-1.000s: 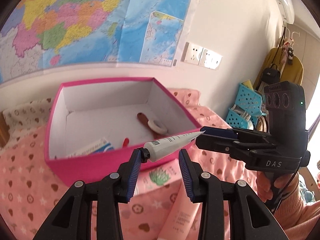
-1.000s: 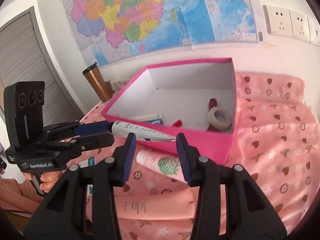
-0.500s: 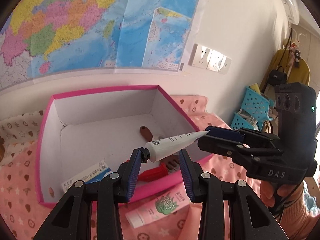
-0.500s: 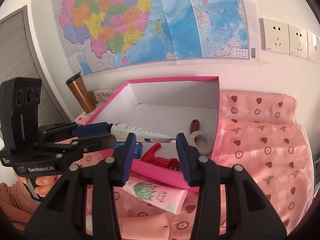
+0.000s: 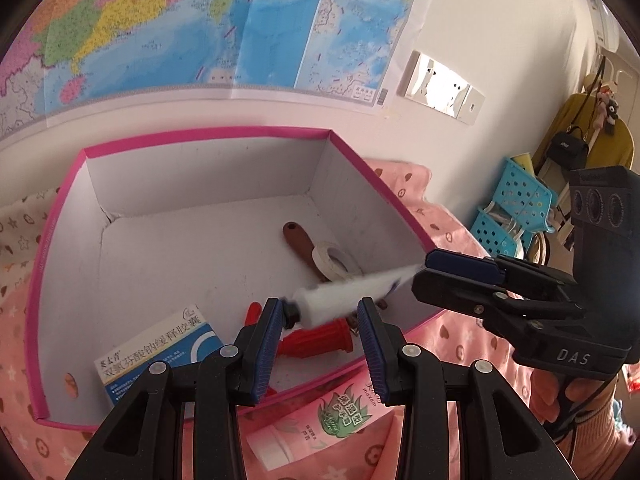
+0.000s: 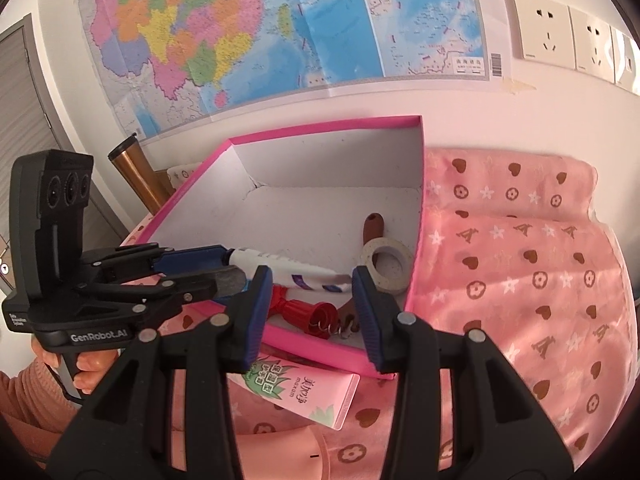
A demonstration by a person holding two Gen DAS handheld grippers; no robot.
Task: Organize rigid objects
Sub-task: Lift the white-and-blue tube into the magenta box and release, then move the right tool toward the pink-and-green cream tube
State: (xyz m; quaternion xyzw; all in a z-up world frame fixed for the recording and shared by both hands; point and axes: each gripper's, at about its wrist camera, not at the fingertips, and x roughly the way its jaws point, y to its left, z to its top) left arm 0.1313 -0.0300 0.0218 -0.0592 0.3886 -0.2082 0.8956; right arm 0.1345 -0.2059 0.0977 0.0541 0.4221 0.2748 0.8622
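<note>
hanging between both tools (image 5: 322, 332): white tube (image 5: 348, 294)

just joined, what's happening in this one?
A person is holding a tool in each hand, and the two share one white tube. The left tool has its cap end and the right tool its crimped tail. The tube hangs over the open pink box, which already holds a tape roll, a red corkscrew and a medicine carton. A pink tube lies outside on the cloth.
</note>
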